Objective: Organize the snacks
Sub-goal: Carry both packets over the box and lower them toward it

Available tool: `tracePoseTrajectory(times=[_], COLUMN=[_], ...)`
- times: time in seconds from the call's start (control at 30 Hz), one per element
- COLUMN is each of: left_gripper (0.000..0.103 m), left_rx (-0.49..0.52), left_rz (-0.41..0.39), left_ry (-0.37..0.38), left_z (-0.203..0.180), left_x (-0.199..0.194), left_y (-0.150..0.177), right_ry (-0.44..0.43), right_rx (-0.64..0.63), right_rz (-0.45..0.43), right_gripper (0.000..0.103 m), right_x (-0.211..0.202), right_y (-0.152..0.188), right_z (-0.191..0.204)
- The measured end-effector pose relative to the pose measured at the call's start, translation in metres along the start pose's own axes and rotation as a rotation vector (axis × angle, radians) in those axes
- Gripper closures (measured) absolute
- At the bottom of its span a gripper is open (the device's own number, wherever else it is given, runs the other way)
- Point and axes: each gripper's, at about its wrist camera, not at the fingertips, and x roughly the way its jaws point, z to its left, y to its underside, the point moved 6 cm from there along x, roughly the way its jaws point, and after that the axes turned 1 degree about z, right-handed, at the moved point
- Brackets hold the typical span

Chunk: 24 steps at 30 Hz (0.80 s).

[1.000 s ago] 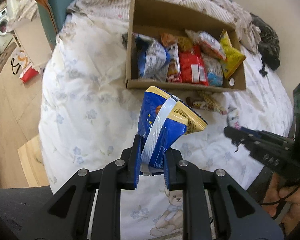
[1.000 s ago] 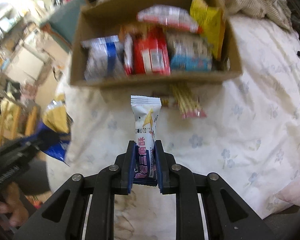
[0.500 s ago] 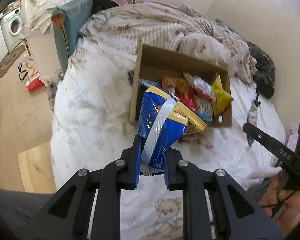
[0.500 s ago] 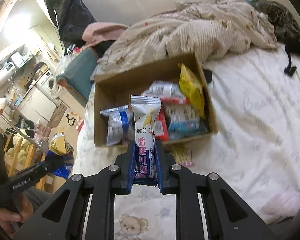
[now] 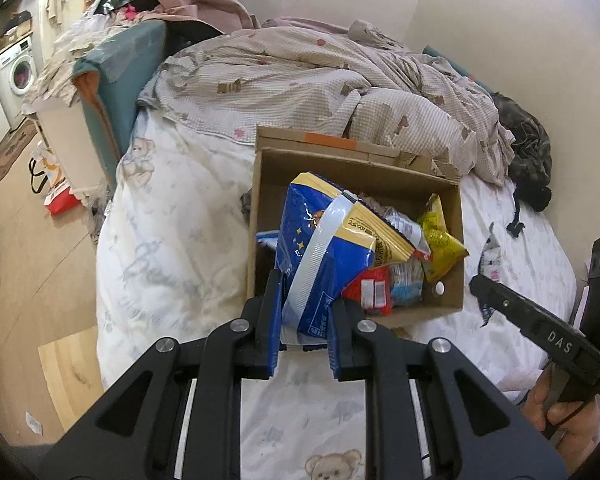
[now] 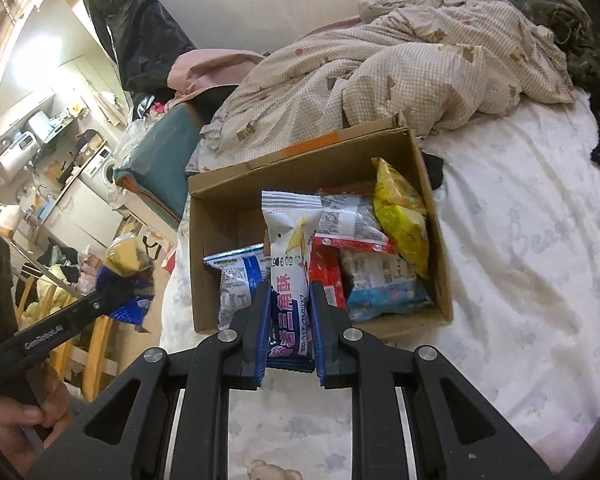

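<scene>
My left gripper (image 5: 303, 314) is shut on a blue and yellow snack bag (image 5: 328, 248), held up in front of the cardboard box (image 5: 268, 176). The bag hides part of the box's inside. My right gripper (image 6: 289, 322) is shut on a narrow white snack packet with pink print (image 6: 290, 248), held upright above the bed, on the near side of the cardboard box (image 6: 228, 196). Inside the box lie several snack packs, among them a yellow bag (image 6: 400, 216), a red pack (image 6: 328, 276) and a blue and white bag (image 6: 236, 280).
The box sits on a white flowered bedsheet (image 6: 532, 248). A crumpled checked blanket (image 5: 320, 84) lies behind the box. Dark clothing (image 5: 528, 152) lies at the far right of the bed. The wooden floor (image 5: 16, 248) and a washing machine (image 5: 20, 72) are to the left.
Both grippers have risen and tilted up with their snacks still held. The box now looks farther and smaller, and the blanket, wall and room have come into view.
</scene>
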Motion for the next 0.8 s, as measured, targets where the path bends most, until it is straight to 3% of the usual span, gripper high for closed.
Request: tracePoseTrajectory(times=[0.47, 0.8], left_gripper=[0.087, 0.086], left_rx=[0.031, 0.048], left_rz=[0.031, 0.019], left_ry=[-0.043, -0.049], left_z=[-0.002, 0.004], left_x=[0.07, 0.089], left_y=[-0.034, -0.04], right_ry=[-0.029, -0.084], right_rx=[-0.061, 0.017], right_rz=[0.078, 0.156], right_gripper=[0.083, 0.083], right_x=[0.079, 0.13], right_y=[-0.04, -0.052], right_z=[0.016, -0.001])
